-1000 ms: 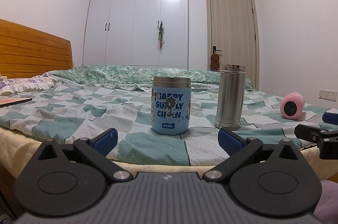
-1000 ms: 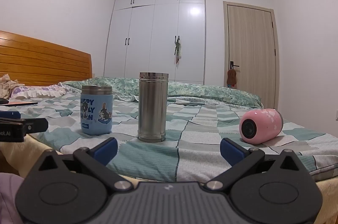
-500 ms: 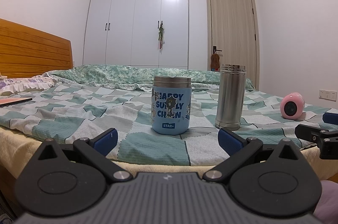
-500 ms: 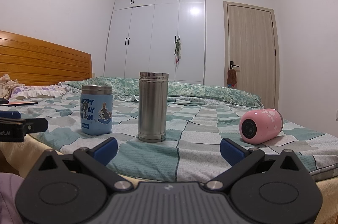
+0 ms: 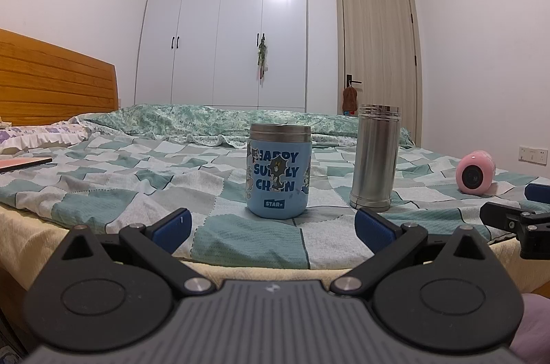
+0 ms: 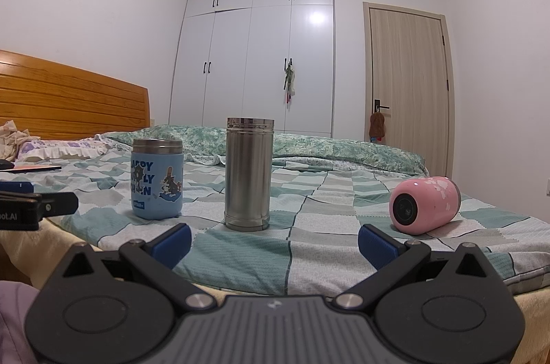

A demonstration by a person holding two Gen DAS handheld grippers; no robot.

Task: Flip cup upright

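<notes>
A pink cup (image 6: 426,204) lies on its side on the bed at the right, its dark end facing me; it also shows small in the left wrist view (image 5: 476,171). A blue cartoon cup (image 5: 279,169) (image 6: 157,179) and a tall steel cup (image 5: 375,157) (image 6: 248,174) stand upright. My left gripper (image 5: 271,228) is open and empty at the bed's near edge, facing the blue cup. My right gripper (image 6: 273,242) is open and empty, between the steel cup and the pink cup, short of both.
The bed has a green checked quilt (image 6: 319,226) and a wooden headboard (image 6: 68,102) at the left. A flat book or tablet (image 5: 24,164) lies far left. A white wardrobe (image 5: 223,30) and a door (image 5: 378,54) stand behind.
</notes>
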